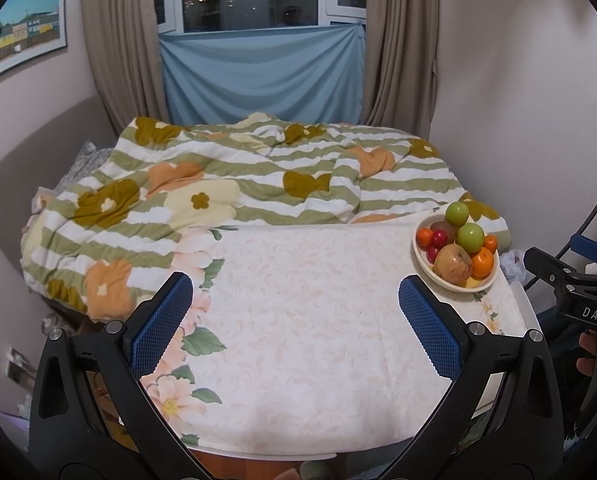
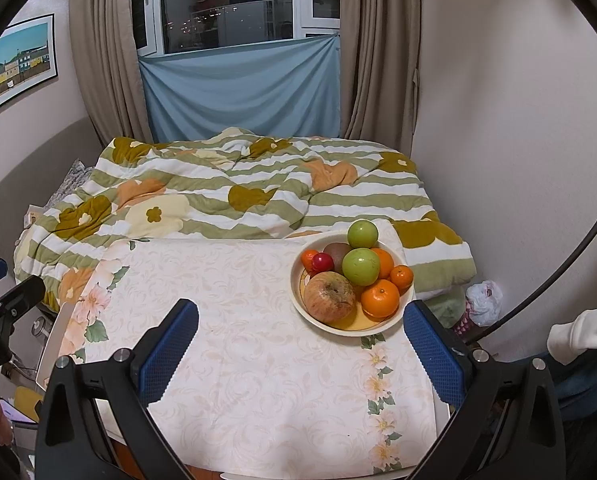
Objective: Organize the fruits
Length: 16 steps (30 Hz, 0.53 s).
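Both claws spread wide, level above table [image 2: 258, 360], fruit bowl [image 2: 394, 316] ahead

both views are evenly lit by soft indoor light from above; the window [image 2: 226, 12] is dark, carrying small reflected lamp points. shadows are faint. the tablecloth [image 1: 318, 320] looks bright, nearly washed out. fisheye bending curves the walls and the picture frame [image 1: 22, 28], with black vignette at the corners. focus is sharp, without motion blur.

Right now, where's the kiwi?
In the right wrist view the kiwi lies at the back of the fruit bowl, between the red plum and the two green apples.
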Available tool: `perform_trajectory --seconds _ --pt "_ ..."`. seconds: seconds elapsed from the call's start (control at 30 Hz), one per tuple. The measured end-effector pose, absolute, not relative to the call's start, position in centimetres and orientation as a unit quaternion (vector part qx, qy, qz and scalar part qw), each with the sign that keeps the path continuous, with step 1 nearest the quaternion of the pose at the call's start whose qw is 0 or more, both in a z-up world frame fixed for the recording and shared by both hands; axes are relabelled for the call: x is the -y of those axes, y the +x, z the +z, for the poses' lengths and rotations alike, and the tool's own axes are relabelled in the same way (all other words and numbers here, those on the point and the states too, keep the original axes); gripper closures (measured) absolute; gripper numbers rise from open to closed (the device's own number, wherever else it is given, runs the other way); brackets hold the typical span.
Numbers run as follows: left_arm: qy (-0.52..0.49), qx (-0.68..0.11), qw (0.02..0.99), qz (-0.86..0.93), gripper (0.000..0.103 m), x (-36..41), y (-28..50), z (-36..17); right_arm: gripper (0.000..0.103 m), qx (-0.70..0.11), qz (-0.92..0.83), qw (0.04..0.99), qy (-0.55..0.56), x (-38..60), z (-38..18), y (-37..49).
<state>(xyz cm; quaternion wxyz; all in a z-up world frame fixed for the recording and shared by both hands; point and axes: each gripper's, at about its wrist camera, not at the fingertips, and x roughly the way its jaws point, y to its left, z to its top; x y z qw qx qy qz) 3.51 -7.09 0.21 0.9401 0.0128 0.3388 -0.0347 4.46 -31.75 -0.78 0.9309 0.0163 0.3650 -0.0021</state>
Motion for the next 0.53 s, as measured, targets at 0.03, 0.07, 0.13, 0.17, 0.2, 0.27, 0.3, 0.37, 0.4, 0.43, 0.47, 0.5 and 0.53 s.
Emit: perform_trajectory --seconds 0.03,0.07,0.13,0.17,0.2,0.27,0.3,0.37,0.4,0.43,0.47,0.5,0.53 --pt "0.013 -0.338 0.94 -0.034 0.0 7.05 3.5 0.29 0.001 -0.365 -0.002 0.931 0.017 31.75 -0.79 4.47" --pt "0.015 -0.338 0.941 -0.031 0.0 7.11 3.5 0.27 0.001 -0.365 -0.002 0.931 0.017 31.73 -0.76 4.45" --pt "0.017 -0.337 0.941 -0.029 0.0 7.09 3.55 0.55 0.001 -0.365 -0.002 0.931 0.016 31.73 -0.77 4.47" --pt "0.018 -0.336 0.941 -0.029 0.0 7.18 3.58 0.53 0.001 -0.365 -0.002 0.931 0.017 31.73 -0.76 4.45" --pt "0.018 -0.337 0.941 -0.028 0.0 7.16 3.53 0.56 0.001 -0.365 -0.002 0.931 0.017 31.73 -0.76 4.45" --pt "0.016 -0.341 0.94 -0.026 0.0 7.22 3.73 0.51 0.001 -0.365 -0.002 0.931 0.017 31.74 -0.81 4.5" --pt "0.015 -0.342 0.939 -0.028 0.0 7.32 3.77 0.47 0.001 -0.365 -0.002 0.931 0.017 31.73 -0.77 4.45" --pt "0.012 -0.346 0.938 -0.028 0.0 7.42 4.03 0.31 0.001 -0.366 -0.002 0.931 0.017 31.75 -0.77 4.45" --pt "0.013 -0.347 0.937 -0.027 0.0 7.49 4.06 0.22 0.001 -0.367 -0.002 0.93 0.018 31.76 -0.83 4.52" --pt "0.014 -0.348 0.937 -0.026 0.0 7.61 4.12 0.16 0.001 -0.368 -0.003 0.929 0.02 31.98 -1.04 4.72" --pt "0.016 -0.348 0.937 -0.024 0.0 7.72 4.15 0.08 0.001 -0.37 -0.002 0.929 0.021 32.1 -1.26 4.72" --pt "0.018 -0.347 0.937 -0.022 0.0 7.82 4.17 0.02 0.001 -0.372 -0.003 0.928 0.023 32.16 -1.41 4.84" --pt "0.019 -0.347 0.937 -0.021 0.0 7.93 4.19 -0.07 0.001 -0.374 -0.003 0.927 0.024 32.32 -1.65 4.78"
